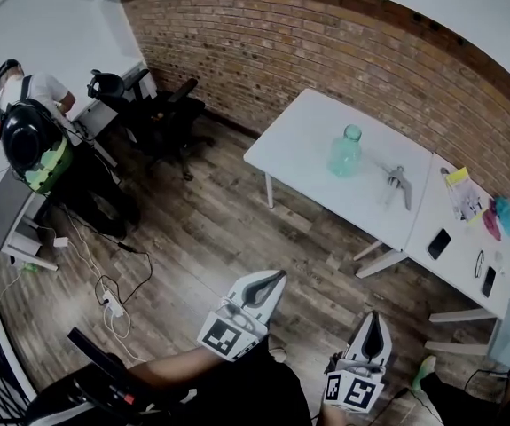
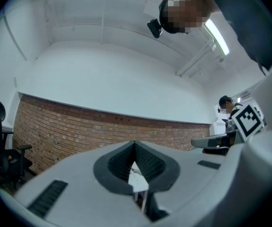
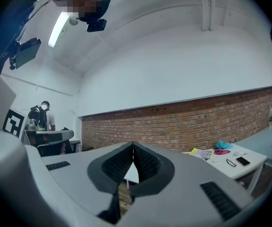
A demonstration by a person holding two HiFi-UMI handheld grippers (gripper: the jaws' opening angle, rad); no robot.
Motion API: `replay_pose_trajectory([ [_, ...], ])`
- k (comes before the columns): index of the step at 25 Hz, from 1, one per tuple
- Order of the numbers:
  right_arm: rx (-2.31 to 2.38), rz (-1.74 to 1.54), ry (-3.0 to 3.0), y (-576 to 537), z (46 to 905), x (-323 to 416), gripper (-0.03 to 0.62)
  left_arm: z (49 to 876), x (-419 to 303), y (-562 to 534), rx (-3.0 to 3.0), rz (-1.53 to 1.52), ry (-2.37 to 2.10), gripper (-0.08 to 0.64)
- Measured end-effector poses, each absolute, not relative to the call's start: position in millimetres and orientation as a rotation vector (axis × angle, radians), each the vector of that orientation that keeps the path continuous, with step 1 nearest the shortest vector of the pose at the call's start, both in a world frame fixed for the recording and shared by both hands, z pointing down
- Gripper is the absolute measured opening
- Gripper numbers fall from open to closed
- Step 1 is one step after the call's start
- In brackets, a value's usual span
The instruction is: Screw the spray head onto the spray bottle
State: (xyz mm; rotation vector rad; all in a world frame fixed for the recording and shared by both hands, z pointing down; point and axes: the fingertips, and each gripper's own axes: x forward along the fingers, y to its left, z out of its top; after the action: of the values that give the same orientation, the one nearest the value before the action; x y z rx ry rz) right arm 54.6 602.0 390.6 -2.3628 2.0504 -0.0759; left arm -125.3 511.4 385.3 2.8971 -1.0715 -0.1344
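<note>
A clear green spray bottle (image 1: pixel 345 151) stands upright, without its head, on a white table (image 1: pixel 301 153) across the room. A grey spray head (image 1: pixel 400 184) lies on the same table to the bottle's right. My left gripper (image 1: pixel 278 278) and my right gripper (image 1: pixel 372 318) are at the bottom of the head view, well short of the table, both shut with nothing between the jaws. In the left gripper view, the left gripper (image 2: pixel 135 144) points level at the brick wall. The right gripper (image 3: pixel 133 144) in its own view does the same.
A second white table (image 1: pixel 467 260) to the right carries phones (image 1: pixel 439 243), glasses, papers and a teal cloth (image 1: pixel 505 213). A person (image 1: pixel 33 118) sits at a desk far left beside black chairs (image 1: pixel 168 114). Cables and a power strip (image 1: pixel 111 304) lie on the wooden floor.
</note>
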Motion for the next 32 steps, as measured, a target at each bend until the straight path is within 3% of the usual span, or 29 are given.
replay_pose_trajectory([
  [17, -2.503, -0.096, 1.965, 444, 378, 78, 0.008, 380, -86, 333, 2.907, -0.127, -0.888, 0.0],
  [32, -2.522, -0.159, 1.968, 380, 395, 96, 0.008, 396, -68, 277, 2.888, -0.122, -0.856, 0.0],
])
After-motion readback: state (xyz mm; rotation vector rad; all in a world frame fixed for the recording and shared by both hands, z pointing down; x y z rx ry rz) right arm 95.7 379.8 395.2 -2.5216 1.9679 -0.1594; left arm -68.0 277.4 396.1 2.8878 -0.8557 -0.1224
